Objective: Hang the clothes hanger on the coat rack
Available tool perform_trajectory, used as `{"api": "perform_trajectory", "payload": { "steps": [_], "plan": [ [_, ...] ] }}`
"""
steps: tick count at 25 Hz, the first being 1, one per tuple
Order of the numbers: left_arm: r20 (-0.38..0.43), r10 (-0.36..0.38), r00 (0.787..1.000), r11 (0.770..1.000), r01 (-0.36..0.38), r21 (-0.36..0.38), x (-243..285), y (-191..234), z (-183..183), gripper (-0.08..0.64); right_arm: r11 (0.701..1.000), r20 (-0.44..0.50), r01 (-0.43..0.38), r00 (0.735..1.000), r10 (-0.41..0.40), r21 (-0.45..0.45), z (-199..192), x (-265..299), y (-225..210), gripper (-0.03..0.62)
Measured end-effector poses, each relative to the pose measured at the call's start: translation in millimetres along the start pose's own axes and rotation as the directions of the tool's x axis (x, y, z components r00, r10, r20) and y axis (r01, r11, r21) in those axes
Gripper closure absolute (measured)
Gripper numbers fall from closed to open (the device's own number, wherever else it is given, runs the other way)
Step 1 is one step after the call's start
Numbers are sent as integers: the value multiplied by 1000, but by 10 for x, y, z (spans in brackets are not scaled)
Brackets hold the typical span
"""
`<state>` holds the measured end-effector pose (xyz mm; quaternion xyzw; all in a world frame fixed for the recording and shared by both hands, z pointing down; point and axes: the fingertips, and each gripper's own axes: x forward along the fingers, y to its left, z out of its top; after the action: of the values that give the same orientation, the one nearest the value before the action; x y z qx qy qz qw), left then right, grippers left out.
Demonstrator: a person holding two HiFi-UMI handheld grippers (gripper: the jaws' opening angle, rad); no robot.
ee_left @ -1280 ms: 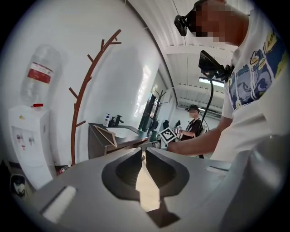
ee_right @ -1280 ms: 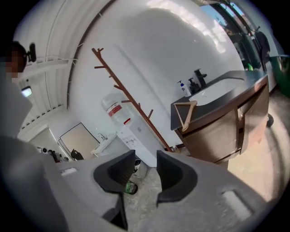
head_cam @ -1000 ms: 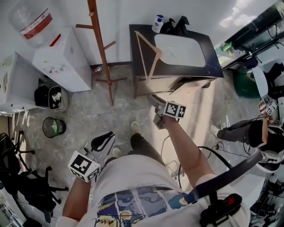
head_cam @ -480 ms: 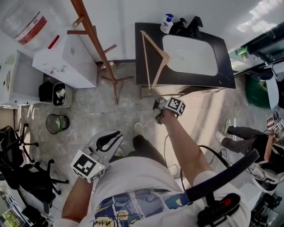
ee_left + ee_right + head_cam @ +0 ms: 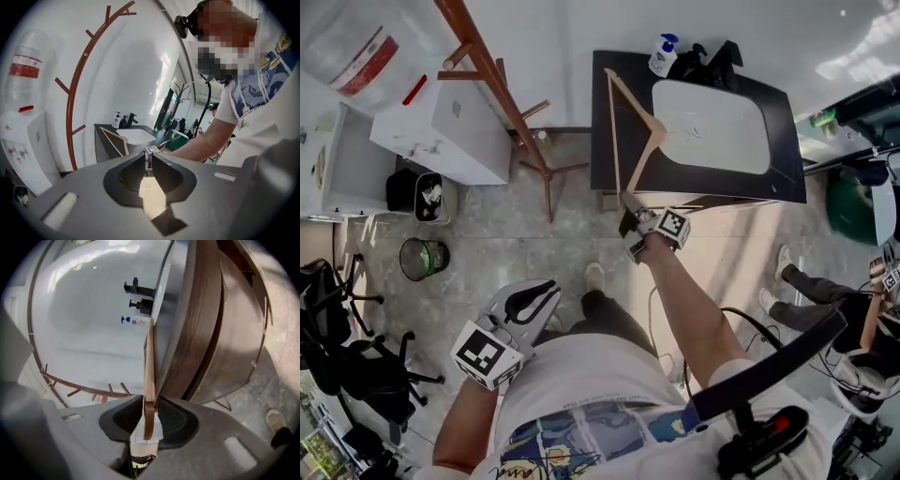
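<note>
The wooden clothes hanger (image 5: pixel 633 141) lies on the dark vanity top (image 5: pixel 787 178), left of the white basin. Its near corner juts over the front edge. My right gripper (image 5: pixel 628 214) is at that corner. In the right gripper view the hanger's bar (image 5: pixel 150 362) stands edge-on between the jaws of the right gripper (image 5: pixel 150 404). They have just been closing and both pads touch the wood. The brown coat rack (image 5: pixel 492 80) stands left of the vanity, against the wall. My left gripper (image 5: pixel 525 305) hangs low near my body, shut and empty (image 5: pixel 149 157).
A white water dispenser (image 5: pixel 441 122) stands left of the coat rack, with a black bin (image 5: pixel 417 197) and a mesh bin (image 5: pixel 420 260) beside it. A soap bottle (image 5: pixel 663 56) and black faucet (image 5: pixel 712 58) sit behind the basin. A seated person (image 5: pixel 825 300) is at right; a chair (image 5: pixel 347 366) at left.
My right gripper has come forward to the hanger's near corner, rolled, and closed on the bar. My left gripper has barely shifted.
</note>
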<state>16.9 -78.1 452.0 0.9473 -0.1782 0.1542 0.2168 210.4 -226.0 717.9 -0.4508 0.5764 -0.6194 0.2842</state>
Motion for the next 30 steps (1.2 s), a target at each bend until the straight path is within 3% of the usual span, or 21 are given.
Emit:
{"api": "perform_trajectory", "payload": {
  "steps": [2,9,15,21,25,30],
  "plan": [
    [3,5,1000,1000,-5,-2,3,27,17,529,999,0,-32,999,32,12,22,22,6,531],
    [19,24,1000,1000,-24,2,-42,94,48,529,996,-32,-90,995,91,23,-49,-1,118,538],
    [28,14,999,1000,-15,13,-88,100,20,528,993,-12,-102,995,101,-64,41,-149,288,543],
    [44,-5,999,1000,4,25,-123,47,6,529,972,-44,-104,994,97,-213,50,-312,468,542],
    [54,-21,998,999,20,31,-153,12,-55,529,960,-38,-154,988,149,-234,26,-430,701,543],
    [64,-16,998,999,14,29,-233,-14,-20,528,942,-64,-166,986,153,-292,-46,-650,908,543]
  ]
}}
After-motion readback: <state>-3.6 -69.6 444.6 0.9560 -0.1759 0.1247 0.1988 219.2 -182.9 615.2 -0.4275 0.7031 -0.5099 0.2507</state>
